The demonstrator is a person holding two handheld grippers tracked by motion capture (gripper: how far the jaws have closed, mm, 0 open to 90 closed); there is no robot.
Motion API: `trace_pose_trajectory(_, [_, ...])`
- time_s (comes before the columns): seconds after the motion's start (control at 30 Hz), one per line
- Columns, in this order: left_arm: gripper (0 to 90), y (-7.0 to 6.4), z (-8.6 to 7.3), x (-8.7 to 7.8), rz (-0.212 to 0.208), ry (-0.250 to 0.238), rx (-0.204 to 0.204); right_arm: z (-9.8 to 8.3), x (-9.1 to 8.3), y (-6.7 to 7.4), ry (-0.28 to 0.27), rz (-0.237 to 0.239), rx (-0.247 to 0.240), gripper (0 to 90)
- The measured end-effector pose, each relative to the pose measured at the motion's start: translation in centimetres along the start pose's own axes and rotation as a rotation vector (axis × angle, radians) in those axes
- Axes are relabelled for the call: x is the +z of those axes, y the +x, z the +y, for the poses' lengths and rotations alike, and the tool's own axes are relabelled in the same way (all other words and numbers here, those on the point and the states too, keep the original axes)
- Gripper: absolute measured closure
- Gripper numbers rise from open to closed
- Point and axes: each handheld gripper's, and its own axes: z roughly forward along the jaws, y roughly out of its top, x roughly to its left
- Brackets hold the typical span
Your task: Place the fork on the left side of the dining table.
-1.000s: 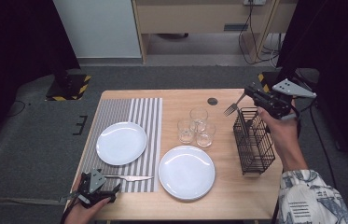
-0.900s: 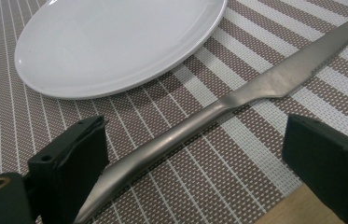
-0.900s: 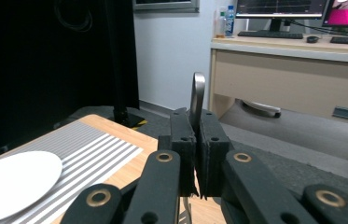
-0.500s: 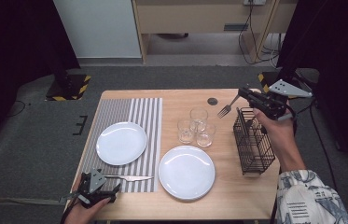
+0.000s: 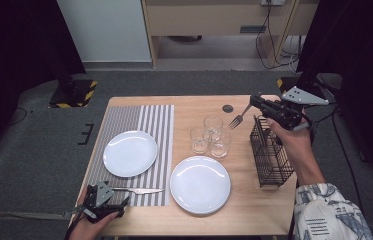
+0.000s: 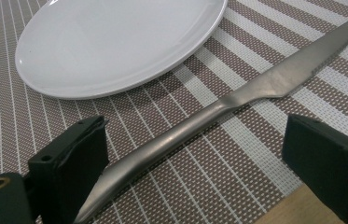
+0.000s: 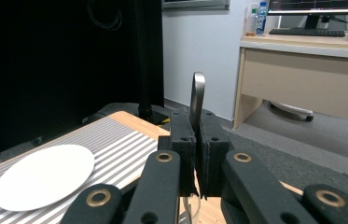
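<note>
My right gripper (image 5: 255, 103) is shut on the handle of a metal fork (image 5: 237, 119) and holds it in the air just left of the black wire basket (image 5: 271, 156), tines pointing toward the glasses. In the right gripper view the fork handle (image 7: 197, 93) sticks up out of the closed jaws of this gripper (image 7: 196, 135). My left gripper (image 5: 118, 201) rests at the table's near left corner, open. A table knife (image 6: 237, 98) lies on the striped placemat (image 6: 265, 182), its handle between the jaws of the left gripper (image 6: 197, 140), untouched by the pads.
Three empty glasses (image 5: 213, 135) stand left of the basket. One white plate (image 5: 130, 153) sits on the placemat (image 5: 144, 117), another (image 5: 200, 184) on bare wood near the front edge. A small dark disc (image 5: 228, 108) lies at the back.
The right gripper has shifted slightly left with the fork, away from the basket top. The left gripper and knife have not moved.
</note>
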Motion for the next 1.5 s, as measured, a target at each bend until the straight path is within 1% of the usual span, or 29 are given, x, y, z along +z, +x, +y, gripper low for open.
trace_pose_trajectory(0.27, [6.7,0.0,0.0,0.0,0.001,-0.001,-0.001,-0.1,0.3,0.7,0.002,0.041,0.004,87.0])
trace_pose_trajectory(0.87, [6.7,0.0,0.0,0.0,0.001,0.000,-0.001,-0.5,0.7,1.3,0.012,0.056,0.006,87.0])
trace_pose_trajectory(1.17, [6.7,0.0,0.0,0.0,0.001,0.000,0.000,-0.4,1.0,2.2,0.016,0.072,0.007,86.9])
trace_pose_trajectory(1.23, [6.7,0.0,0.0,0.0,0.001,0.000,0.000,-0.5,1.2,2.6,0.016,0.083,0.009,87.0])
trace_pose_trajectory(1.27, [6.7,0.0,0.0,0.0,0.001,0.000,0.000,-0.5,1.2,2.6,0.016,0.083,0.009,87.0])
trace_pose_trajectory(1.37, [6.7,0.0,0.0,-0.1,0.003,-0.003,-0.004,-0.6,1.5,3.4,0.023,0.096,0.003,86.9])
trace_pose_trajectory(1.4, [6.7,0.0,0.0,-0.1,0.003,-0.003,-0.004,-0.6,1.5,3.4,0.023,0.096,0.003,86.9])
trace_pose_trajectory(1.43, [6.7,0.0,0.0,-0.1,0.004,-0.005,-0.003,-0.6,1.6,3.7,0.021,0.104,0.002,86.9])
trace_pose_trajectory(1.5, [6.6,0.0,0.0,-0.1,0.005,-0.007,-0.004,-0.5,1.7,3.9,0.020,0.107,0.002,87.0])
